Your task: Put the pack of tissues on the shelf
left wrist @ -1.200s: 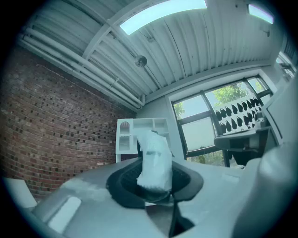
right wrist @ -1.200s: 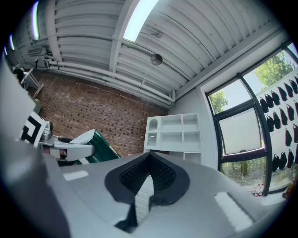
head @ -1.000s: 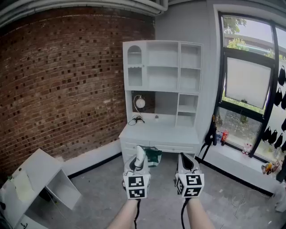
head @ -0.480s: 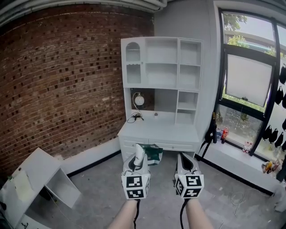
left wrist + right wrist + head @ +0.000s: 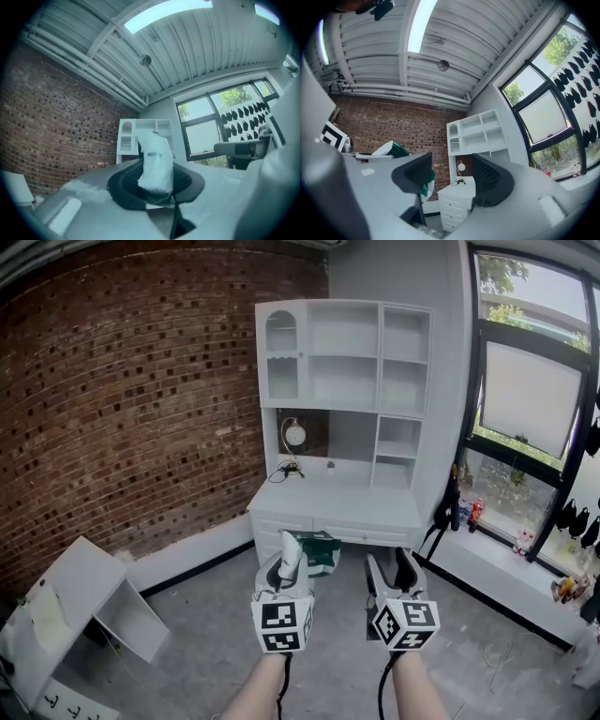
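Observation:
My left gripper (image 5: 286, 570) is shut on the pack of tissues (image 5: 310, 551), a white and green soft pack that sticks up and forward from the jaws. In the left gripper view the pack (image 5: 153, 161) stands upright between the dark pads, hiding part of the shelf (image 5: 140, 135) behind it. The white shelf unit (image 5: 343, 360) stands on a white desk (image 5: 337, 512) against the far wall, ahead of both grippers. My right gripper (image 5: 388, 570) is beside the left one; its jaws are opening with nothing between them. Through its gap (image 5: 452, 180) I see the desk.
A brick wall (image 5: 141, 409) runs along the left. An overturned white cabinet (image 5: 89, 606) lies on the concrete floor at lower left. A large window (image 5: 525, 418) and its sill with small items (image 5: 473, 517) are at the right. A small round clock (image 5: 294, 435) sits on the desk.
The right gripper's jaws have parted from shut to apart. The shelf unit looks slightly nearer and higher in view. The left gripper still holds the pack.

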{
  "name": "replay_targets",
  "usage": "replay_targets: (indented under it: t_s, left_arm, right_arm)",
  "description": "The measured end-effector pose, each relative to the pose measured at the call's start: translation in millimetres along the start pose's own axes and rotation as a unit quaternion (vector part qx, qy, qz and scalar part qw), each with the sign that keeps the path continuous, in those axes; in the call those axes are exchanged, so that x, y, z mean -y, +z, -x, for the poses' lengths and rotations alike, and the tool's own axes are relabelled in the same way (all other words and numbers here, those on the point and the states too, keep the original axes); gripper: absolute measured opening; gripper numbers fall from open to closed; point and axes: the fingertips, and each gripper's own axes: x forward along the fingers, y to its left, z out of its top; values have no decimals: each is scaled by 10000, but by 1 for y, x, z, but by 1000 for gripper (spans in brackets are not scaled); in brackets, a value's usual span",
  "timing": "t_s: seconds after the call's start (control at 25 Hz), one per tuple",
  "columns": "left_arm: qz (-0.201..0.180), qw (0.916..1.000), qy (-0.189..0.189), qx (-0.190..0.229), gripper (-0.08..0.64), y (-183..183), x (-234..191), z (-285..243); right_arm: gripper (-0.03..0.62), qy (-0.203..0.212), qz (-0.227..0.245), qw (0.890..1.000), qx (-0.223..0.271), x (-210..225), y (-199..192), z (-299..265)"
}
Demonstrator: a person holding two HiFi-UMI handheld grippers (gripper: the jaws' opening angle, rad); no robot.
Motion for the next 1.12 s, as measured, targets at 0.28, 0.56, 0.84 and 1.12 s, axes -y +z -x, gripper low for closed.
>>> replay_targets:
  t_s: [0.28, 0.56, 0.84, 1.12]
  left_arm:
    - [59, 9999, -73, -41, 103, -9, -15, -31]
    - [120, 9997, -176, 94, 103, -12, -46, -98]
    - [137, 9993, -313, 167, 103, -16, -73, -164]
    - [202, 9990, -397, 92, 103, -33, -72, -220]
  right_arm:
    - [268, -81, -126, 9999, -81, 13, -18, -29]
    - [272, -192, -136, 9997, -89, 30, -33, -95]
    - [272, -301, -89, 9995, -27, 40, -41, -158]
    - [272, -422, -106, 9987, -253, 83, -65, -196]
